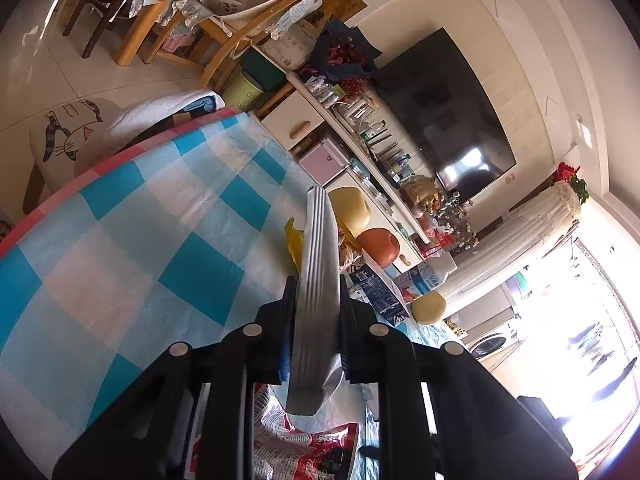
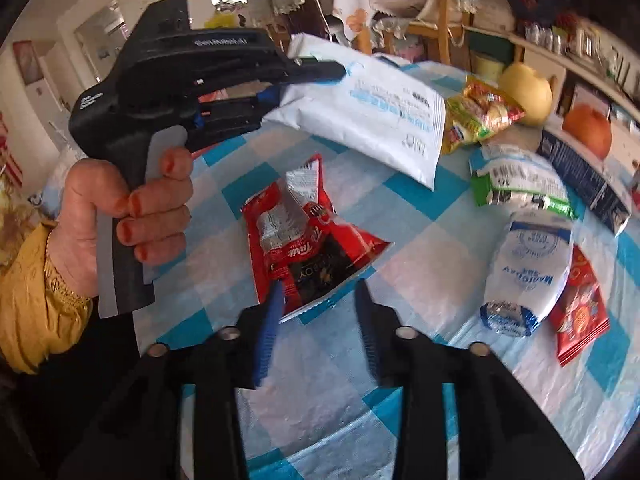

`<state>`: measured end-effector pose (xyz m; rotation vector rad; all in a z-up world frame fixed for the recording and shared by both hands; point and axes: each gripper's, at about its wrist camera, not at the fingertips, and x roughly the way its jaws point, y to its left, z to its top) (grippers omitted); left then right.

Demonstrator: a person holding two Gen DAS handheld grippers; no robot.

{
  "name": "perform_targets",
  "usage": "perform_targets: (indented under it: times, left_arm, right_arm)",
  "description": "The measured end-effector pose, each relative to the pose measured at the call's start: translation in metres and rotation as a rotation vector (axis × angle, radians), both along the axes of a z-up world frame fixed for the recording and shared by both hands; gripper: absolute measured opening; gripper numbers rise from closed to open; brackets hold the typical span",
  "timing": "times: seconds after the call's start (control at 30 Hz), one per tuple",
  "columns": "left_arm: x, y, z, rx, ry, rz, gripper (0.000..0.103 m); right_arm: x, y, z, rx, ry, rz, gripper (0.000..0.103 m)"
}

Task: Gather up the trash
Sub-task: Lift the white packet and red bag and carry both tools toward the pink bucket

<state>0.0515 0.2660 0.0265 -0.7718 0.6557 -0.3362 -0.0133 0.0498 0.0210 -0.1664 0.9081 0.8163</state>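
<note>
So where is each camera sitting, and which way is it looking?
Left wrist: sits on the left gripper, looking along its fingers across the checked table toward the TV; its own fingers show, shut on the white packet.
Right wrist: sits on the right gripper, looking down at the red wrapper; its open fingers show, plus the person's left hand holding the other gripper.
Shared: white packet, red wrapper, table.

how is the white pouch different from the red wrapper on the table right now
The white pouch is clamped in the left tool and held above the table; the red wrapper lies on the checked cloth. The pouch is smooth and plain white with blue print; the wrapper is crumpled, torn open, red and black. Both are flat packaging.
</note>
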Motion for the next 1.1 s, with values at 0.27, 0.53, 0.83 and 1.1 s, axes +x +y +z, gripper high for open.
perform_targets:
  times: [0.27,0.53,0.83,1.1]
  left_arm:
    - [-0.009,0.021,0.006,-0.037,-0.03,0.017,0.02]
    - [-0.007,0.031,0.008,-0.082,-0.041,0.036,0.02]
    - [-0.007,0.033,0.015,-0.079,-0.058,0.044,0.02]
    - [-0.035,0.03,0.023,-0.012,-0.067,0.046,0.02]
  right_arm:
    - [0.01,0.012,0.007,0.032,-0.109,-0.026,0.089]
    - [0.013,0.063,-0.011,-0.097,-0.133,0.058,0.091]
    - [0.001,0.07,-0.022,-0.211,-0.203,0.02,0.067]
    - [-0.007,0.064,-0.02,-0.184,-0.164,-0.179,0.056]
